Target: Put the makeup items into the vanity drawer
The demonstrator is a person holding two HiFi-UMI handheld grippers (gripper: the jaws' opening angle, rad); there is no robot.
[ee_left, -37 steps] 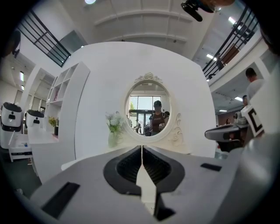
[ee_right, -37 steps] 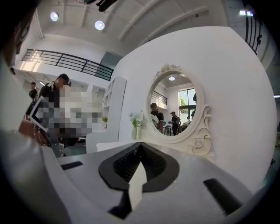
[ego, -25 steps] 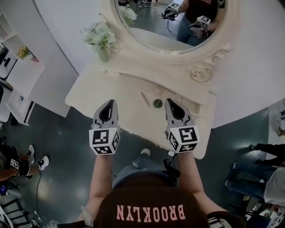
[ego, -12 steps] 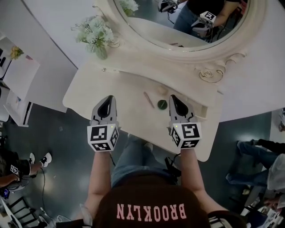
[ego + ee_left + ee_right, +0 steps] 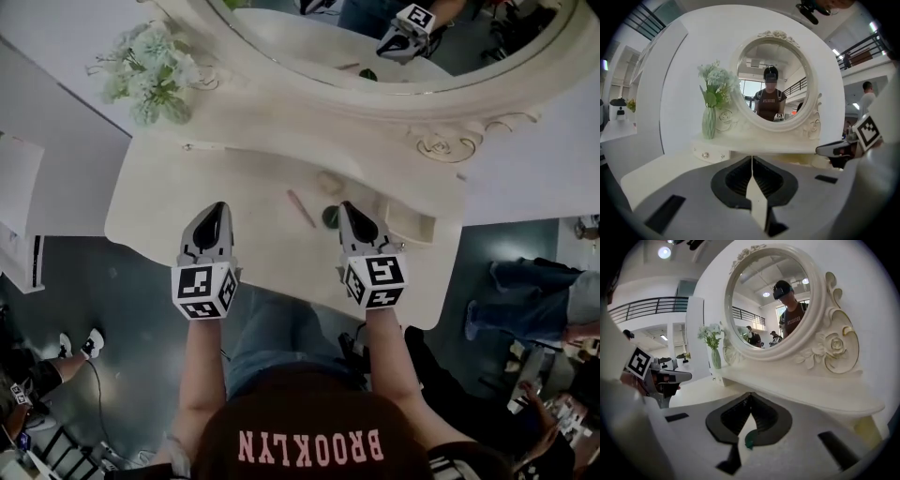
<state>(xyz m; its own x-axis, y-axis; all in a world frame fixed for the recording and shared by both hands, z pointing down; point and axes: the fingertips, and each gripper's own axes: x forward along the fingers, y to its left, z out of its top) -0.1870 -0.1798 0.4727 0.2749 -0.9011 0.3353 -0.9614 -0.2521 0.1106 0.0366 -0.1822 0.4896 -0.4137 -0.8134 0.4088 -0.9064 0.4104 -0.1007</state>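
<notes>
A cream vanity table (image 5: 187, 202) lies below me. On its top rest a thin pink stick (image 5: 301, 208), a small round dark green item (image 5: 329, 217) and a pale round item (image 5: 328, 182). A small open drawer (image 5: 412, 228) shows at the table's right, under the mirror shelf. My left gripper (image 5: 214, 208) is shut and empty over the table's front left; in the left gripper view its jaws (image 5: 752, 159) meet in a line. My right gripper (image 5: 345, 208) is shut too, its tip just right of the green item, which peeps below the jaws (image 5: 749, 441).
A vase of pale flowers (image 5: 150, 75) stands on the back left shelf. The oval mirror (image 5: 375, 37) with its carved frame rises behind. People's legs (image 5: 534, 281) show on the dark floor at the right. A white cabinet (image 5: 19, 187) stands at the left.
The view has tilted, so the vanity and mirror sit further left and higher. Both grippers stay shut and side by side over the table's front, the right one still beside the green item.
</notes>
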